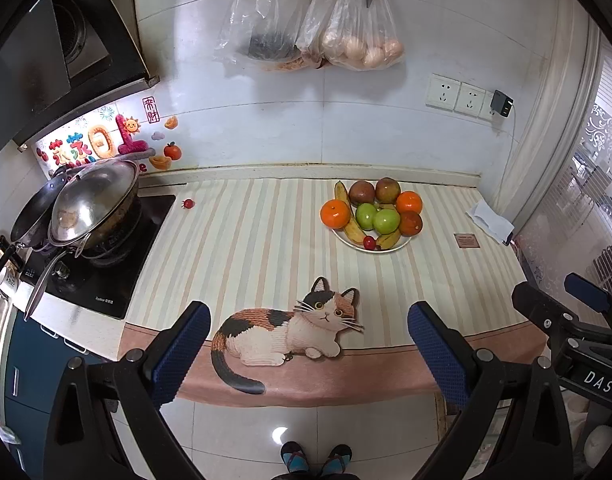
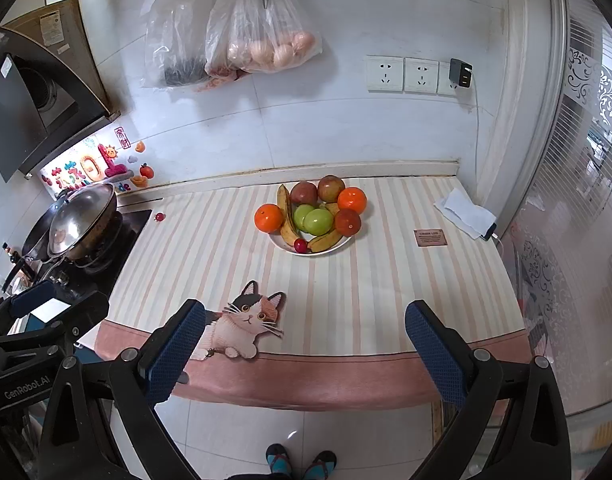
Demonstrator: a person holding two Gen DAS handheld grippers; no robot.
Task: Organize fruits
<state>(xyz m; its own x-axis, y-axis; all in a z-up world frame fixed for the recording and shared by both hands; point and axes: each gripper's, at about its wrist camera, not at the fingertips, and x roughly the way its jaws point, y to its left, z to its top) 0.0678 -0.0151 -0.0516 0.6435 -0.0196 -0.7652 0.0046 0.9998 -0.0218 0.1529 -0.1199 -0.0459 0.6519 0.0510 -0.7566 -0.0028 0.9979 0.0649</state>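
Stacked at the left of the frame, steel woks (image 1: 92, 204) are seen on a black stove (image 1: 106, 264); a small red fruit (image 1: 188, 203) lies alone on the striped mat (image 1: 246, 240) just beside it. Right of centre, a white plate (image 1: 348, 242) is heaped with oranges, apples and bananas. Both the left gripper (image 1: 308, 344) and right gripper (image 2: 304, 344) are held spread wide and empty over the mat's near edge.

Bright, even daylight from the frosted glass door (image 2: 578, 208) on the right, glare spot on the glossy floor tiles (image 1: 280, 434), soft shadows, sharp centre, heavy fisheye bending and dark corners.
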